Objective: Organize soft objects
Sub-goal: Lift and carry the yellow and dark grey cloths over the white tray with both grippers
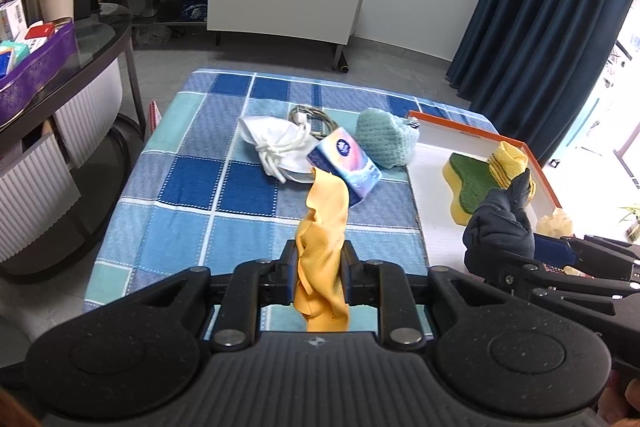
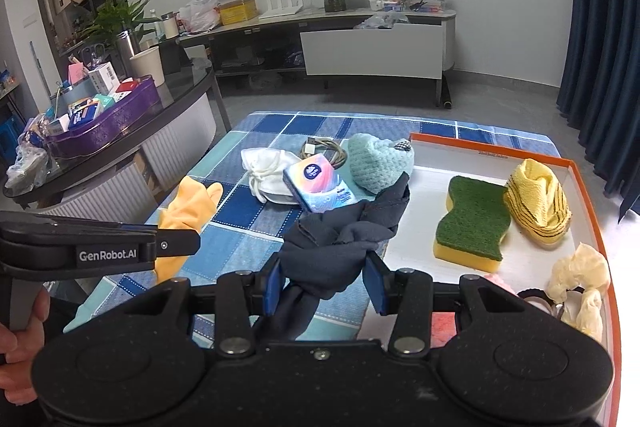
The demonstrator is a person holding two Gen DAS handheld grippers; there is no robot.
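Closest to the lens, the left gripper (image 1: 320,269) is pinched tight on an orange cloth (image 1: 326,211), which hangs loose below the fingers and pokes up in a floppy tail above them. Just right of it, the right gripper (image 2: 325,279) clamps a bunched dark navy cloth (image 2: 344,227), its jaws held partway apart by the thick wad between them. Taking the orange-rimmed white tray (image 2: 592,183) as the landmark: both held cloths hang over the blue checked tablecloth (image 1: 208,187) left of the tray, the navy one just beside the tray's near-left edge, the orange one farther left. Already inside the tray lie a green-and-yellow sponge (image 2: 472,223), a yellow striped cloth (image 2: 538,203) and some pale crumpled pieces (image 2: 580,275) near its right wall. Left of the tray on the tablecloth sit a teal knitted item (image 2: 378,161), touching the tray's left rim, a tissue pack (image 2: 320,187), a white drawstring pouch (image 2: 268,169) and a coiled cable (image 2: 326,147). My worry is that the trailing ends snag: the navy cloth's free tail hangs near the tissue pack and could drag it. With both grippers this close, they may also bump, or a cloth could land draped over the rim.
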